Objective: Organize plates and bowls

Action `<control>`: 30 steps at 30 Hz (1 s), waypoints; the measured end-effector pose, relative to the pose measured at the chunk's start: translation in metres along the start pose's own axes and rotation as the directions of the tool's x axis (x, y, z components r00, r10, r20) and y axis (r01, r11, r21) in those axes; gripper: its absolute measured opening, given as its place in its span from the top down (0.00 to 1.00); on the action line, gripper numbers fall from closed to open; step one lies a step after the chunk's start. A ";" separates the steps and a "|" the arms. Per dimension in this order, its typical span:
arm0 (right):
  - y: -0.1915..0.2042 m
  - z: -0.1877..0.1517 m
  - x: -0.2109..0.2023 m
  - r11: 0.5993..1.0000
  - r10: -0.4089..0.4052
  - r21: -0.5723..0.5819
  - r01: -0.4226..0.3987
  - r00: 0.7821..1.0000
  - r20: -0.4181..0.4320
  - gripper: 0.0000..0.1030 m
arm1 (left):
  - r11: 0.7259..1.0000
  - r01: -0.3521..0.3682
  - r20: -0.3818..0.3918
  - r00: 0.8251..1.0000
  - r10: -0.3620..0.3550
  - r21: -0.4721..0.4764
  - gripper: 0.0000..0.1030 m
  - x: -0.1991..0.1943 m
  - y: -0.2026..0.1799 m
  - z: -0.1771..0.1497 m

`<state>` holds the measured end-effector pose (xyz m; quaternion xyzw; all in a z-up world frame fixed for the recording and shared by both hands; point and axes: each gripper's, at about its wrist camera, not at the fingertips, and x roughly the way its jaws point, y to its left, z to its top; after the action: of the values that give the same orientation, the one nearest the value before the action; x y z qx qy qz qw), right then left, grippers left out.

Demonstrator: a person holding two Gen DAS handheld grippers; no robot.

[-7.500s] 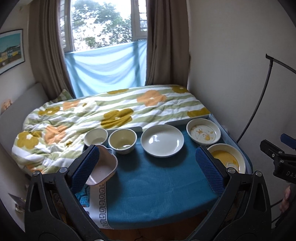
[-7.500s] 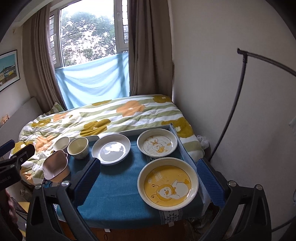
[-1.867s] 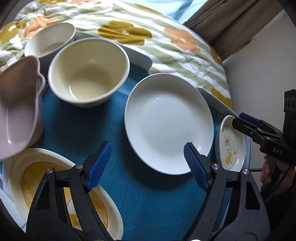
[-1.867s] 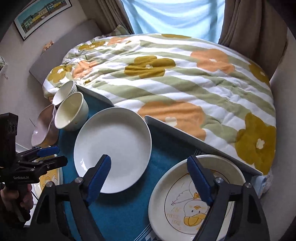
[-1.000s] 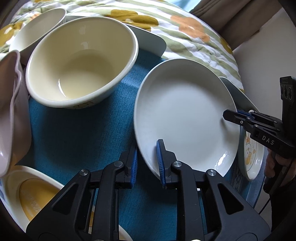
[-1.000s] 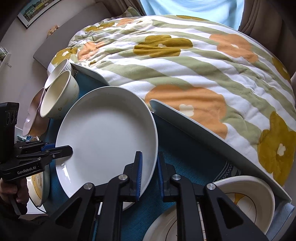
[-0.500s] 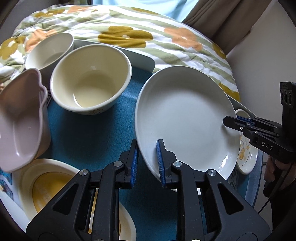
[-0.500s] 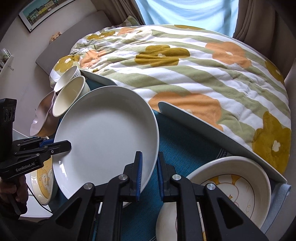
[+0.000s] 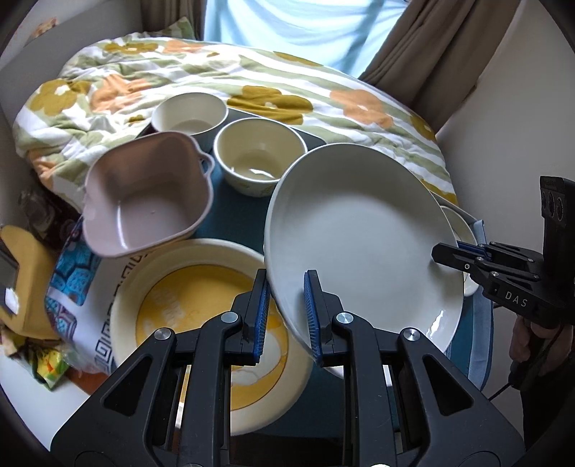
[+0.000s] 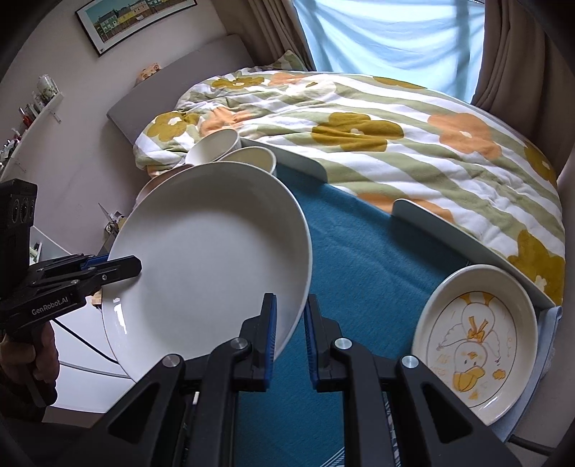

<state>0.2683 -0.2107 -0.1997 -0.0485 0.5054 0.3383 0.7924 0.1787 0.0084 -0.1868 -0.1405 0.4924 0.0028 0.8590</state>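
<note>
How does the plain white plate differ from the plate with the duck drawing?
The white plate is plain; the duck plate carries a yellow cartoon. The white plate is tilted in the air, pinched at opposite rims by the left gripper and right gripper; the duck plate lies flat on the blue cloth, untouched. Both are round and shallow.

- Daylight comes through a window covered by a pale blue sheet (image 10: pixel 391 39), with brown curtains (image 10: pixel 517 54) hanging beside it
- A bed fills the middle of the room under a quilt (image 10: pixel 395 118) striped green and white with yellow and orange flowers
- A grey headboard (image 10: pixel 172 89) stands against a pale wall
- A framed picture (image 10: pixel 133 18) of coloured houses hangs above it
- A wall shelf (image 10: pixel 32 111) at far left carries small items, too small to tell
- A teal cloth (image 10: pixel 359 251) covers the near surface
</note>
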 end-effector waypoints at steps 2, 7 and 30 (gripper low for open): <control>0.016 -0.007 0.002 1.000 0.010 -0.001 -0.010 1.000 -0.003 0.86 | 1.000 -0.008 0.001 1.000 0.008 -0.007 0.84 -0.009 0.013 -0.008; 0.047 -0.025 0.016 0.999 0.022 0.042 -0.021 1.000 -0.021 0.86 | 1.000 -0.004 -0.032 0.999 0.004 0.002 0.84 -0.010 0.043 -0.022; 0.106 -0.056 0.065 0.953 -0.143 0.260 0.153 0.988 -0.057 0.86 | 0.983 0.093 -0.229 0.972 -0.055 0.157 0.84 0.059 0.110 -0.030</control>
<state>0.1797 -0.1211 -0.2533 0.0133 0.5556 0.2066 0.8053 0.1682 0.0992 -0.2775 -0.0860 0.5790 -0.0864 0.8062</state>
